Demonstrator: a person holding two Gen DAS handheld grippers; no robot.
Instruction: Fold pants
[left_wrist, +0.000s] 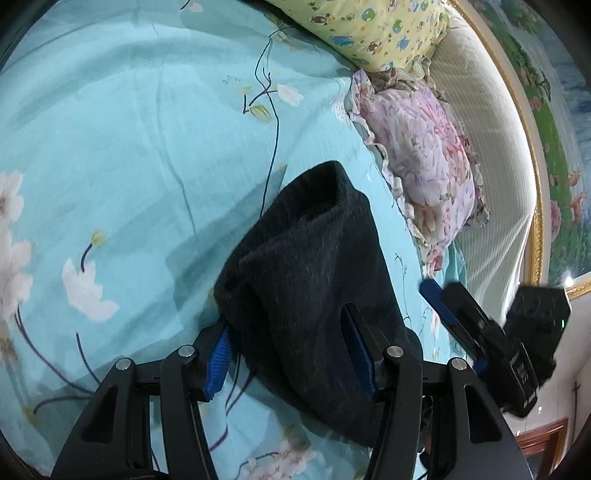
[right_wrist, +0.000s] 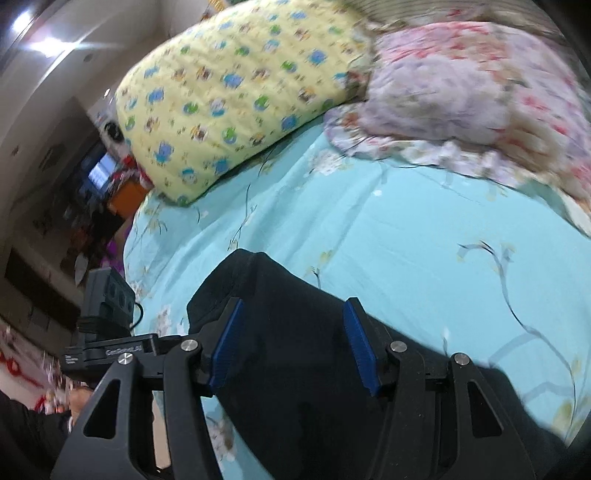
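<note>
My left gripper (left_wrist: 291, 354) and right gripper (right_wrist: 295, 350) both gape wide over the dark pants (left_wrist: 310, 280), bunched on the floral bed sheet (left_wrist: 129, 155) near two pillows (left_wrist: 424, 162).

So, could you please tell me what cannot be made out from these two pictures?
- Pants: near end hidden behind the left gripper in the left wrist view; cut by the bottom edge in the right wrist view.
- Floral pillow: pattern motion-blurred, right wrist view.
- Room clutter: too small and dim, right wrist view.
</note>
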